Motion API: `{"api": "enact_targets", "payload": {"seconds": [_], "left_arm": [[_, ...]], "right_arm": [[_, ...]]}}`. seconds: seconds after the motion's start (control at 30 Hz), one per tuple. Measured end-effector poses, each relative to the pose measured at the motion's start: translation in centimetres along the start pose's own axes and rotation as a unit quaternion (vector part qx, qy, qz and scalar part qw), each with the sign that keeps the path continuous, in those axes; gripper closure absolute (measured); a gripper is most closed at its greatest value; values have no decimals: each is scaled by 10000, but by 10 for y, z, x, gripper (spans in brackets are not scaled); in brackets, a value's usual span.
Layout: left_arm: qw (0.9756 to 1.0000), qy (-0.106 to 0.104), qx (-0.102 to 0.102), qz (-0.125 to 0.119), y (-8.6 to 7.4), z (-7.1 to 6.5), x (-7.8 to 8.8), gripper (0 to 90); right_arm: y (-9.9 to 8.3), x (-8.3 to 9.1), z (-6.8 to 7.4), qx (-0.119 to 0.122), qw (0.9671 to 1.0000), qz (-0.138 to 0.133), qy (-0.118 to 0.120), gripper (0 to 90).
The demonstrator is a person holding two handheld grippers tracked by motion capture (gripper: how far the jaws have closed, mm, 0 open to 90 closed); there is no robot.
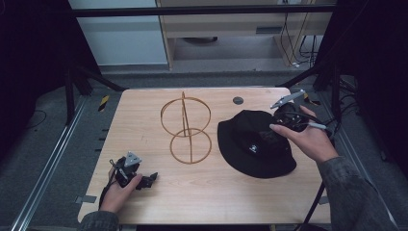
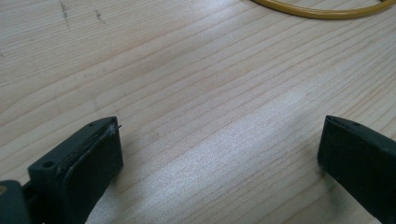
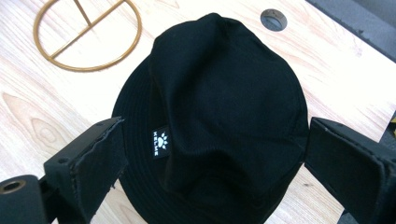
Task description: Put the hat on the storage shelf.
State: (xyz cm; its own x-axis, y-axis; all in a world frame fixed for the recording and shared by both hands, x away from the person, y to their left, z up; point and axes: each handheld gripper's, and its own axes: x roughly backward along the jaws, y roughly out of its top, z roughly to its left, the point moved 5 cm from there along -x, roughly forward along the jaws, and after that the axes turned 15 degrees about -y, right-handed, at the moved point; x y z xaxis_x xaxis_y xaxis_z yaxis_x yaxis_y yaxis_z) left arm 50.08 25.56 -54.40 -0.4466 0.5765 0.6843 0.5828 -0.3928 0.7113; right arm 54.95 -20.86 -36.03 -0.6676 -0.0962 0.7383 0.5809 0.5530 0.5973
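Right gripper view puts the black hat point(image 3: 219, 107) directly under my right gripper point(image 3: 212, 154), its jaws spread wide on either side of the crown, nothing grasped yet. Its brim lies flat, crown up, label facing me. Ahead stands the gold wire stand point(image 1: 185, 129), still bare. My left gripper point(image 2: 219, 154) rests open.

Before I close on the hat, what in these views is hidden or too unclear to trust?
- Black bucket hat: near brim runs off the bottom edge of the right gripper view.
- Its white label: lettering too small to read.
- Gold wire stand: cut by the top edge of the left gripper view.
- Right hand-held gripper: in the high view, jaws hidden by the hand and dark hat.
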Motion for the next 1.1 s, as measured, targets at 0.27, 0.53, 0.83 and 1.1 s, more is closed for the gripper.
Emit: {"api": "enact_targets", "payload": {"seconds": [0.27,0.53,0.83,1.1], "left_arm": [[10000,-12,19,-6,0,0,0,0],[10000,-15,15,-6,0,0,0,0],[10000,-19,11,-6,0,0,-1,0],[10000,-19,9,-4,0,0,0,0]], "right_arm": [[-1,-23,5,86,9996,279,44,72],[-4,-42,1,-71,9986,521,-38,78],[-10,-61,12,96,9969,779,-75,82],[-13,-71,18,248,9959,860,-142,215]]}}
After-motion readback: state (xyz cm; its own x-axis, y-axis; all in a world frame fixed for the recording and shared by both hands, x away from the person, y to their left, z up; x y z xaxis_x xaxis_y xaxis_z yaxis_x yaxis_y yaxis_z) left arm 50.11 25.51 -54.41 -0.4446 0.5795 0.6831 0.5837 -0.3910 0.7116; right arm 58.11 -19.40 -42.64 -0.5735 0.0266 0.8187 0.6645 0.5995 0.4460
